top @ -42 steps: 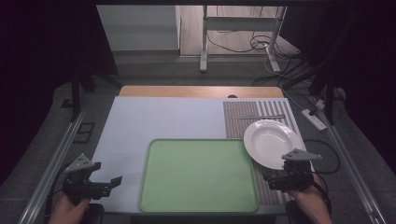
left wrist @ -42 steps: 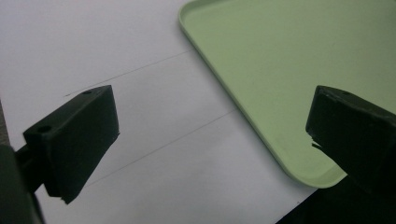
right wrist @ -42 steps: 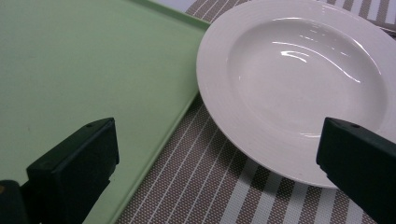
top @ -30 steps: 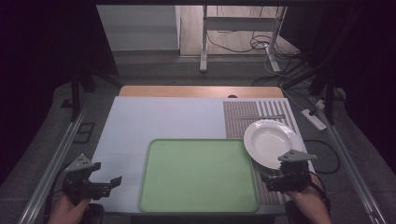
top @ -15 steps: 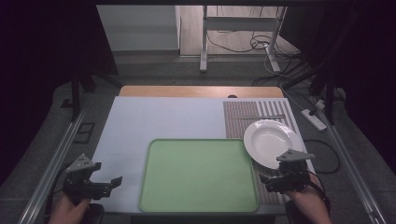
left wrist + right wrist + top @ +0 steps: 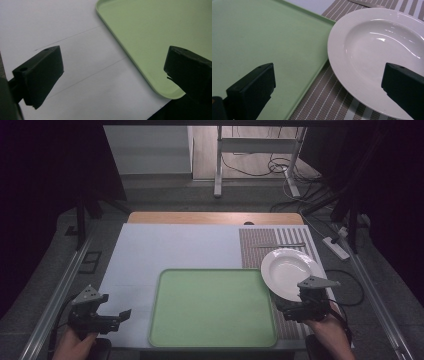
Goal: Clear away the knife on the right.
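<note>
Very little has changed over the last second or so: your right gripper [image 6: 286,310] has drifted only slightly near the front right corner and your left gripper [image 6: 120,316] sits where it was at the front left, so the work reads as not yet begun, with you lined up rather than committed. Both pairs of jaws stand wide apart and hold nothing. The white plate [image 6: 292,273] lies on the striped placemat [image 6: 252,247], its left rim right at the right edge of the green tray [image 6: 215,307], and from the right gripper view your jaws straddle that near-left rim of the plate [image 6: 377,52] and the tray's edge [image 6: 317,67]. I judge the plate to be your target, probably bound for the tray, which is bare. A thin metal utensil [image 6: 280,245] lies on the mat beyond the plate, well clear of your approach. Mind the tray's raised lip when you lift the plate across. On your left side the jaws hover over the white table surface [image 6: 75,82] just beside the tray's front left corner [image 6: 140,67], with open space all around.
</note>
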Available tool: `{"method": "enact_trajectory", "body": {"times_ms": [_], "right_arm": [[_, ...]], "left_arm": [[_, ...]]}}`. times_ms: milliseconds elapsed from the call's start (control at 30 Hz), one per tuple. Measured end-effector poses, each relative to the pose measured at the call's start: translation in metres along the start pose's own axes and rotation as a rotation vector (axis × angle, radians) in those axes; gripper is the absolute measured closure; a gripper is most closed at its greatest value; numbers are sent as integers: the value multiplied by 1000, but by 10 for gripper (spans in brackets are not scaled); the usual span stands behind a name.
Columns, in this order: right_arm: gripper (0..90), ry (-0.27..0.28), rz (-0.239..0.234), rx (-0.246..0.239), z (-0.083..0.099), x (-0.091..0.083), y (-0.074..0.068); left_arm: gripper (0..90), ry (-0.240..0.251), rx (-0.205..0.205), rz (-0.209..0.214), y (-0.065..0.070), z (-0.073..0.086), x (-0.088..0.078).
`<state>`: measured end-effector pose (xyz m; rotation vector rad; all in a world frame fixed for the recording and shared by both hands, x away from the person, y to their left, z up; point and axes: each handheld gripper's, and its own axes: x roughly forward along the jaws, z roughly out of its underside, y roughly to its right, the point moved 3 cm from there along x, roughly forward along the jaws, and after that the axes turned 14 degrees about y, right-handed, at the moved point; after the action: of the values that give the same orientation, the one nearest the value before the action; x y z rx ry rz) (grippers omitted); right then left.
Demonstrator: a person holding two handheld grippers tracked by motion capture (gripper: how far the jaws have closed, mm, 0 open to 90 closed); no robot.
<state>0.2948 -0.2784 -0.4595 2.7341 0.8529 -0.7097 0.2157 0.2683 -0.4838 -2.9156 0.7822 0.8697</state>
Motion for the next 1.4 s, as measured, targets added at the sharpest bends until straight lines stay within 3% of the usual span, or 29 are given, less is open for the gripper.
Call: {"method": "enact_trajectory", "body": {"times_ms": [667,1033,1200,1400], "right_arm": [[2,51,-16,4,-15,21,8],[3,26,-59,28,-19,42,17],[2,22,-57,76,-23,53,22],[3,-7,-37,60,-27,70,26]], "left_arm": [[27,-6,4,-4,1,0,1],[27,-10,8,-6,1,0,1],[27,-11,10,-6,1,0,1],[26,-12,10,-6,1,0,1]]}}
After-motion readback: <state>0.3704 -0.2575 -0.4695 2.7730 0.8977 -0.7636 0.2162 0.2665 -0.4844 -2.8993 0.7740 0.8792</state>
